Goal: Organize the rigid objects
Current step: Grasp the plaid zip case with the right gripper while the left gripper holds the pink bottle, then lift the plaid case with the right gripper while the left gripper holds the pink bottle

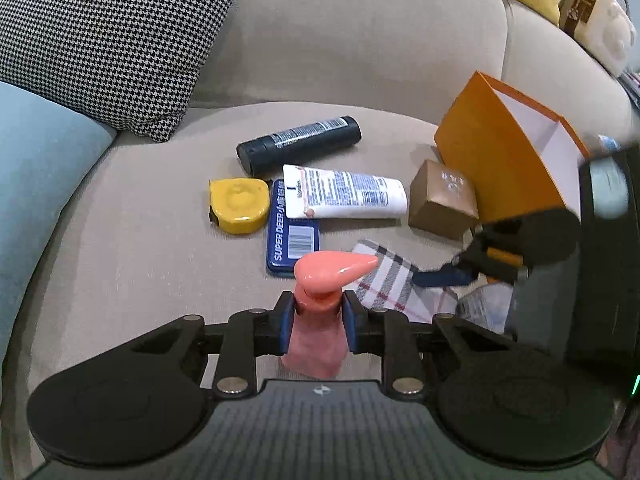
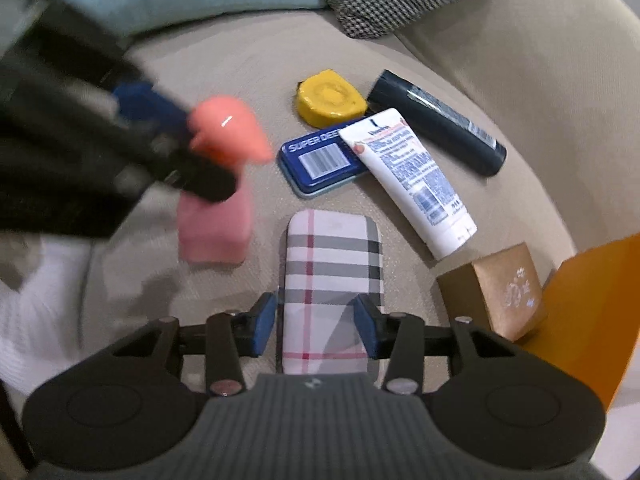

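1. Left gripper point(image 1: 316, 322): jaws closed on the neck of the pink pump bottle point(image 1: 316, 344), just below its coral nozzle; the bottle stands upright on the sofa seat point(image 1: 152, 264).
2. Right gripper point(image 2: 316, 326): jaws spread on either side of the plaid case point(image 2: 334, 276), which lies flat on the seat; whether the pads touch it cannot be told, so no grasp is confirmed.
3. Loose items beyond the grippers, all on the seat: blue tin point(image 1: 290, 236), white lotion tube point(image 1: 344, 196) lying partly over it, yellow tape measure point(image 1: 239, 204), dark bottle point(image 1: 298, 142), brown box point(image 1: 442, 200).
4. Orange box point(image 1: 508, 156): open, beside the brown box; its visible interior appears empty.
5. Progress, as a judgement: early. No item appears stowed; two are being addressed, five remain.
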Tool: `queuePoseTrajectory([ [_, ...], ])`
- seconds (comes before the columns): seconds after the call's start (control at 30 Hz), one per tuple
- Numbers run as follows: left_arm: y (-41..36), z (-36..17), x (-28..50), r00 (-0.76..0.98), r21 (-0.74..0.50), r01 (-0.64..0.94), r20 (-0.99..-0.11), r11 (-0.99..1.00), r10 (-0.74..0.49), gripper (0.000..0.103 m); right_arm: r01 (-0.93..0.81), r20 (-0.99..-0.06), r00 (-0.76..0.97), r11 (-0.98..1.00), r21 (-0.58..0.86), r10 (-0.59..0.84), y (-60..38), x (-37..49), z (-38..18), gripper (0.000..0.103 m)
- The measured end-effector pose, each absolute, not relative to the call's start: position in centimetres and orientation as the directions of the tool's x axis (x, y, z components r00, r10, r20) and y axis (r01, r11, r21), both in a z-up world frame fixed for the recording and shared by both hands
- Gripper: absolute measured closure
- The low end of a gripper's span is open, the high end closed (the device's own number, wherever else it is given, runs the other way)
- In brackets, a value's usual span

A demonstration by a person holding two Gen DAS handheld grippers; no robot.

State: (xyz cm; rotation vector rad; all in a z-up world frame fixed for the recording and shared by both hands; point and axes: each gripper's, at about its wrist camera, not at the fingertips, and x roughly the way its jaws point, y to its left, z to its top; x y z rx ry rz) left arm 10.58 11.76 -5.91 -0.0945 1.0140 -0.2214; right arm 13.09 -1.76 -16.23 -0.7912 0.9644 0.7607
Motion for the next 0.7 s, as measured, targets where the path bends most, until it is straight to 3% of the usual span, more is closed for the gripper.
queuePoseTrajectory([
  [0.2,12.9,-6.3,11.2,0.513,-0.218,0.112,-0.823,0.97,-0.244,0.075,-0.833,-0.869,0.471,0.401,-0.382,0.152,-0.5,11.4,-17.8,0.047],
  [0.3,13.2,-6.5,11.2,0.511,-0.225,0.108,-0.823,0.968,-0.248,0.075,-0.823,-0.857,0.494,0.397,-0.407,0.146,-0.2,11.8,-18.2,0.047],
  [0.37,13.2,-6.4,11.1,0.512,-0.225,0.108,-0.822,0.968,-0.248,0.075,-0.816,-0.854,0.499,0.41,-0.408,0.143,-0.2,12.2,-18.1,0.053],
  [0.43,13.2,-6.4,11.1,0.511,-0.226,0.11,-0.822,0.968,-0.25,0.075,-0.815,-0.868,0.473,0.451,-0.365,0.152,-0.4,13.0,-17.4,0.056],
  [0.57,13.1,-6.5,11.4,0.512,-0.23,0.104,-0.821,0.968,-0.25,0.075,-0.778,-0.885,0.413,0.588,-0.22,0.215,-1.9,15.0,-14.5,0.076],
  [0.7,13.3,-6.8,12.1,0.512,-0.246,0.083,-0.821,0.966,-0.253,0.075,-0.678,-0.902,0.33,0.734,-0.022,0.278,-4.1,18.2,-12.7,0.082],
])
